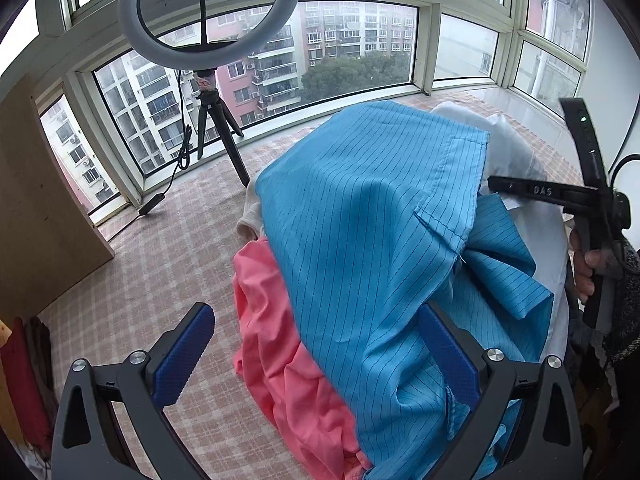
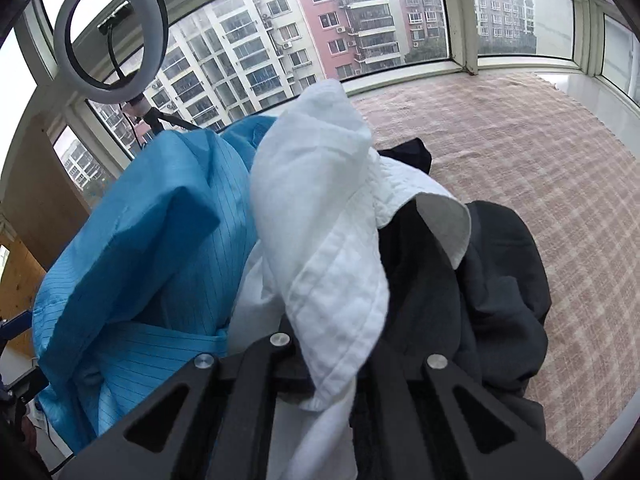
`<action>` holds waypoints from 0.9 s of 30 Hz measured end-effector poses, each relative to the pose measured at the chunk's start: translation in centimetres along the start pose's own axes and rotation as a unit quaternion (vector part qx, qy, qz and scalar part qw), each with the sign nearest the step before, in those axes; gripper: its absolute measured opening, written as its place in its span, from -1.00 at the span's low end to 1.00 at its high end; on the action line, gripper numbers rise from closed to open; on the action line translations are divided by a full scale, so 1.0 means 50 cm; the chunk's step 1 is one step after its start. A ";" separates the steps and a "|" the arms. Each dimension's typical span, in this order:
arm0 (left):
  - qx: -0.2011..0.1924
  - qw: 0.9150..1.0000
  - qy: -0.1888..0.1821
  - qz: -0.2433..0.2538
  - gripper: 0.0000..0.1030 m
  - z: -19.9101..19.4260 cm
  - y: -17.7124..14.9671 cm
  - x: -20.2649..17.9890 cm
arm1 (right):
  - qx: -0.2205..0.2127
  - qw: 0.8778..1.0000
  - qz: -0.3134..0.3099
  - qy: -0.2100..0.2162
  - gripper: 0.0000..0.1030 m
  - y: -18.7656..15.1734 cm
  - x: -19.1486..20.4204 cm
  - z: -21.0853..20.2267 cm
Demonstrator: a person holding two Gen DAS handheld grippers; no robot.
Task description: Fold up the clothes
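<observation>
Inspecting a loose heap of clothes on the checked cover (image 1: pixel 192 280), none seen lying flat or squared.

Location of items: blue striped garment (image 1: pixel 360 220) uppermost on the left, draped over a pink garment (image 1: pixel 280 360); white garment (image 2: pixel 320 220) raised in the middle; dark grey garment (image 2: pixel 500 280) bunched on the right, touching the white one.

Left gripper (image 1: pixel 314 320): released, blue pads wide apart, holding nothing; blue cloth resting against the inner face of the right-hand pad. Right gripper (image 2: pixel 332 360): white cloth draped over its front, fingertips hidden, so unable to tell whether clenched on it or merely under it.

Judged step: drawing one garment clear of the heap for laying out. Recommended: take a hem or collar edge, not a mid-panel bunch; lift high enough to shed the neighbouring pieces; confirm a single layer between the pads before pulling; spread on the bare cover to the right.

Obstructions: blue and white garments overlapping, likely to drag together; pink piece pinned beneath the blue. Ring light (image 1: pixel 208 8) on its tripod (image 1: pixel 220 128) near the far left, with a trailing cable (image 1: pixel 176 176) across the cover; wooden board (image 1: pixel 40 208) at left. Keep swings away from these.
</observation>
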State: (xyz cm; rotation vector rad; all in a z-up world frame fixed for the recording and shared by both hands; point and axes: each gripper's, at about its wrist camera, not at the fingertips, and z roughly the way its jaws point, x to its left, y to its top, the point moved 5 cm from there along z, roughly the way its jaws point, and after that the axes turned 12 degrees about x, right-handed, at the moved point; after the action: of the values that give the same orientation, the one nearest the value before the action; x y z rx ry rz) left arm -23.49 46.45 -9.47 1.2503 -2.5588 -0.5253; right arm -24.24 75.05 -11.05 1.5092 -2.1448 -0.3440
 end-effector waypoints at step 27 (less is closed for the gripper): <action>-0.116 0.989 0.032 -0.080 0.98 -0.196 -0.061 0.183 | -0.134 0.970 -0.194 0.054 -0.97 0.111 0.377 -0.516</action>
State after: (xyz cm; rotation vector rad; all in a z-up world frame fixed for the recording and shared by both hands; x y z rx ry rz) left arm -23.23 35.38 -1.31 1.3690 -2.2792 -0.7795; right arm -20.19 61.38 18.08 1.7341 -1.6354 -0.6416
